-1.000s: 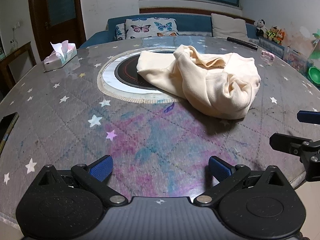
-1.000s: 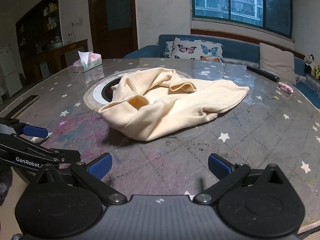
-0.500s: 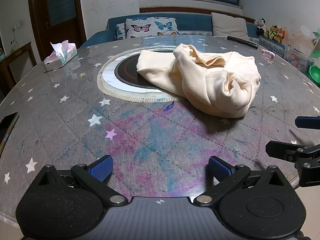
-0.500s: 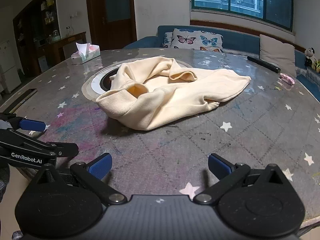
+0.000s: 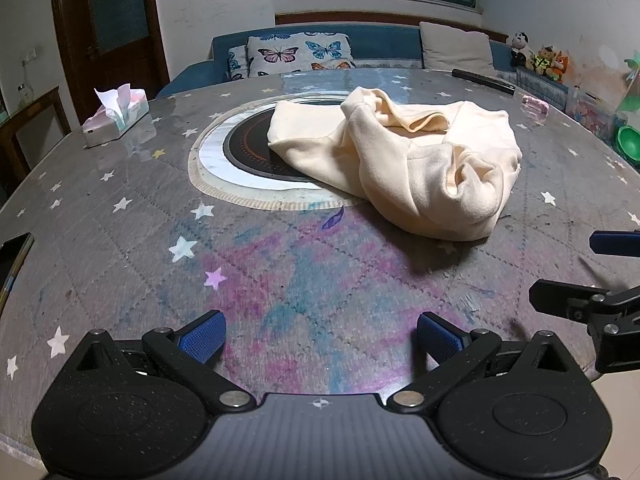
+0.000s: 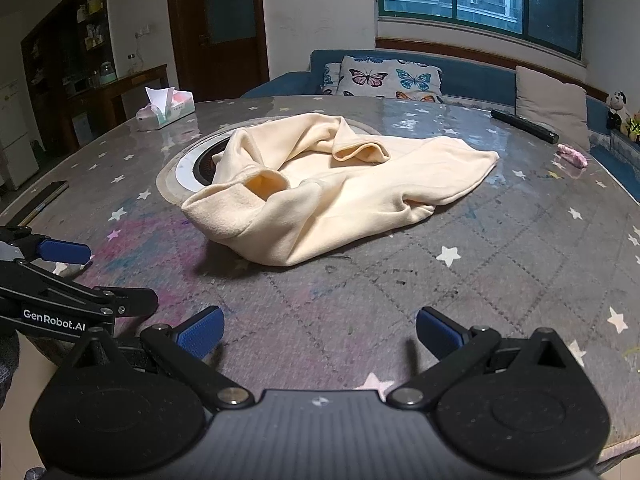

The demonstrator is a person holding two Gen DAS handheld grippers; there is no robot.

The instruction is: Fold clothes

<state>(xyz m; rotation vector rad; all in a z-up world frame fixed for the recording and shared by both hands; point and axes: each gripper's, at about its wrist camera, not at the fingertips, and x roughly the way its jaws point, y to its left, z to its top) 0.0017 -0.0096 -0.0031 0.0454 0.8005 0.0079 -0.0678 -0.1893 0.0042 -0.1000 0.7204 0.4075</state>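
Observation:
A crumpled cream sweatshirt lies in a heap on the round starry table, partly over the dark round hotplate. It also shows in the right wrist view. My left gripper is open and empty over the table's near edge, well short of the sweatshirt. My right gripper is open and empty, also near the table's edge, in front of the sweatshirt. The right gripper shows at the right of the left wrist view; the left gripper shows at the left of the right wrist view.
A tissue box stands at the far left of the table. A phone lies at the left edge. A black remote and a small pink item lie at the far right. A blue sofa is behind.
Both grippers have moved slightly forward over the table towards the sweatshirt. Both stay open. The sweatshirt has not moved.

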